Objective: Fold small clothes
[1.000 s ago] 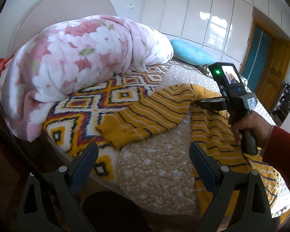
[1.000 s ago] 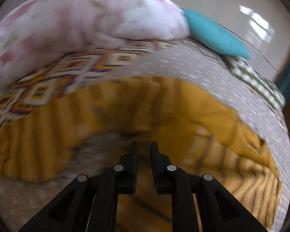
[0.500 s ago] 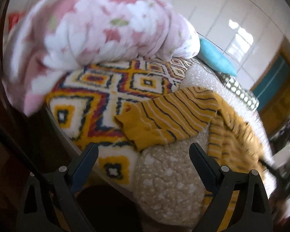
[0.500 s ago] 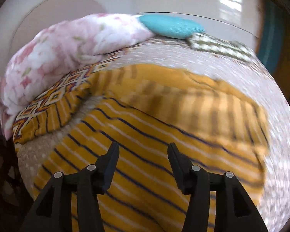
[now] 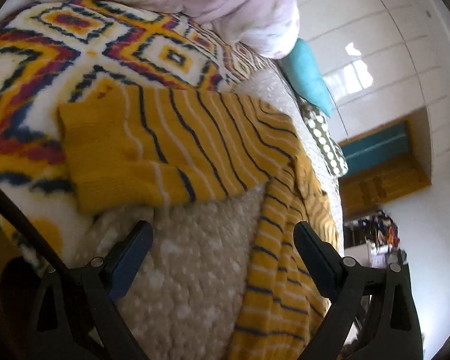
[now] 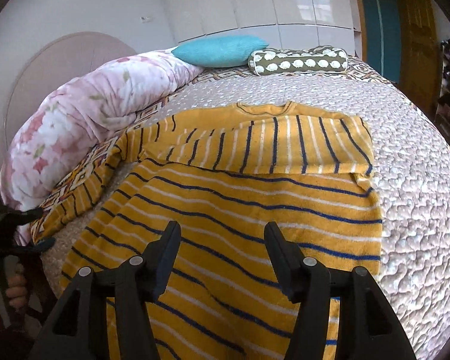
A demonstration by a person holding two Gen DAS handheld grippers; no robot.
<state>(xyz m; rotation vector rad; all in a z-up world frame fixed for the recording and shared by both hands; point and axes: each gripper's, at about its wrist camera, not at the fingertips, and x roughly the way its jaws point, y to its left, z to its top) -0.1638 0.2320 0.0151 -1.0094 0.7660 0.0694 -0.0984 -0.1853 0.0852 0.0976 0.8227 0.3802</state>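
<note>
1. Clearly, a mustard-yellow striped sweater [image 6: 255, 210] is laid flat on the beige quilted bedspread [image 6: 420, 195], with its neckline pointed away from the right wrist camera.
2. One sleeve [image 6: 285, 150] is seen folded across the chest of the sweater, and its cuff end is lying near the left shoulder side.
3. The other sleeve [image 5: 153, 150] is stretched out sideways, and its cuff is resting on the patterned fleece blanket [image 5: 75, 45].
4. The right gripper [image 6: 222, 255] is held above the lower body of the sweater; its fingers are spread apart and nothing is pinched between them.
5. The left gripper [image 5: 223, 258] is held near the edge of the bed, just below the outstretched sleeve; its fingers are spread wide as well, and no cloth is gripped.
6. A pink floral comforter [image 6: 90, 114] is piled behind the blanket.
7. A teal pillow [image 6: 222, 51] and an olive bolster with white dots [image 6: 300, 61] are placed at the far side of the bed.
8. White wardrobe doors [image 6: 270, 0] are seen behind them.
</note>
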